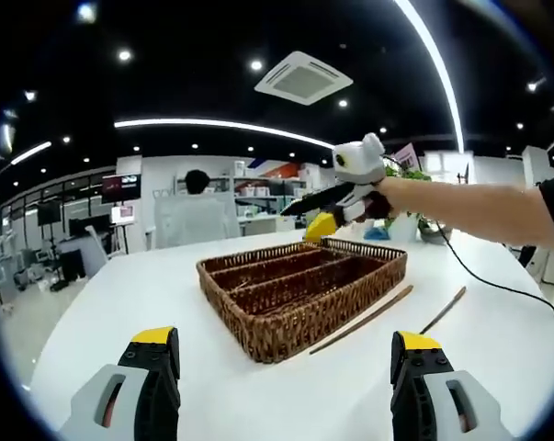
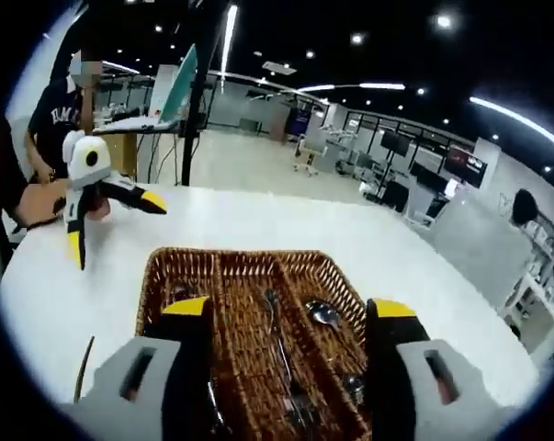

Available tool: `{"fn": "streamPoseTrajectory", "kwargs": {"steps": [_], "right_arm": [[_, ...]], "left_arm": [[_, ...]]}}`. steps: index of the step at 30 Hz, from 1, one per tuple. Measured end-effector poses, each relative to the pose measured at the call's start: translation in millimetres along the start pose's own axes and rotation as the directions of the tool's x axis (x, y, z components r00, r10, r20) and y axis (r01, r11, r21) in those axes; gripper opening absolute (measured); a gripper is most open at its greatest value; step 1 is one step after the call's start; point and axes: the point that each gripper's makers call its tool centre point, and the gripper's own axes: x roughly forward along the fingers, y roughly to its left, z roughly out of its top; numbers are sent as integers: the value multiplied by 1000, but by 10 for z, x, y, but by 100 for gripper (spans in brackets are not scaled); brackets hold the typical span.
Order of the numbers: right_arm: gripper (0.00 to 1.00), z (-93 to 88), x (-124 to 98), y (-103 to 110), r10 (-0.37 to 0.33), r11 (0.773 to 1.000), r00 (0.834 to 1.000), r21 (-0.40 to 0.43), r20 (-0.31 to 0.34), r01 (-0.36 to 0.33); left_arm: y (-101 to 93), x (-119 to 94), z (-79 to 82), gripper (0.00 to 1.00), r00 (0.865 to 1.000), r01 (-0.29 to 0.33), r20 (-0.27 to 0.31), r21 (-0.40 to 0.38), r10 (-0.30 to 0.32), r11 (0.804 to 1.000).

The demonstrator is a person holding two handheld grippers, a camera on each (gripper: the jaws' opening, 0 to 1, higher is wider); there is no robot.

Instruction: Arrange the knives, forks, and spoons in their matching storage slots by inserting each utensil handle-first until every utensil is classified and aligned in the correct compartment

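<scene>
The left gripper (image 1: 286, 367) stands wide open and empty over the white table (image 1: 148, 303). At its 12 o'clock sits the brown woven wicker tray (image 1: 299, 285); two thin brown sticks (image 1: 364, 320) lie at 1 o'clock. The right gripper (image 2: 290, 344), jaws apart, empty, hovers over the tray, where metal spoons (image 2: 324, 314) and forks (image 2: 275, 322) lie in compartments.

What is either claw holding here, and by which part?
Nothing. The left claw and right claw are both open and empty; the right hangs over the wicker basket.

tray: brown wicker basket (image 2: 249, 276), three slots | contents: metal spoons (image 2: 322, 314), fork (image 2: 275, 322) lying inside | on white table
</scene>
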Motion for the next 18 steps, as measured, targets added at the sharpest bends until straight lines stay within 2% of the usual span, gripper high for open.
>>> {"fn": "streamPoseTrajectory", "kwargs": {"steps": [1,4,5,6,9,11,12,13,14,15,16,17,18], "right_arm": [[82,110,-141,50,-14,1000,1000,3,22,14],[100,228,-402,162,-50,999,998,13,30,49],[99,273,-504,165,-85,996,996,21,34,84],[99,327,-645,249,-79,997,996,15,41,78],[99,384,-981,229,-180,984,983,-9,22,180],[99,458,-1271,199,-255,967,967,-7,20,256],[99,505,-1484,169,-311,950,950,-6,11,311],[99,571,-1620,180,-330,943,944,-22,19,331],[99,659,-1846,199,-354,934,935,-54,10,354],[99,693,-2009,220,-360,931,933,-77,-25,357],[99,777,-2179,224,-380,921,924,-103,-31,375],[99,907,-2456,209,-425,901,905,-116,-36,418],[99,961,-2611,212,-442,893,896,-120,-50,434]], "left_arm": [[-9,1,0,100,1000,3,5,4,-3,1000],[-74,14,-20,100,1000,22,-5,16,-22,1000],[-109,15,-14,100,999,34,-1,34,-34,999],[-126,11,1,100,999,33,5,48,-33,998],[-100,45,88,100,999,24,36,31,-25,999],[-90,42,127,100,999,20,49,14,-20,1000],[-89,43,133,100,998,16,52,13,-17,1000],[-92,42,136,100,998,16,53,13,-17,1000],[-105,46,150,100,998,17,58,13,-18,1000],[-111,44,159,100,998,18,60,13,-19,1000],[-126,46,166,100,998,22,58,15,-23,1000],[-153,38,185,100,998,31,55,26,-33,999],[-168,33,201,100,998,33,55,32,-35,999]]}}
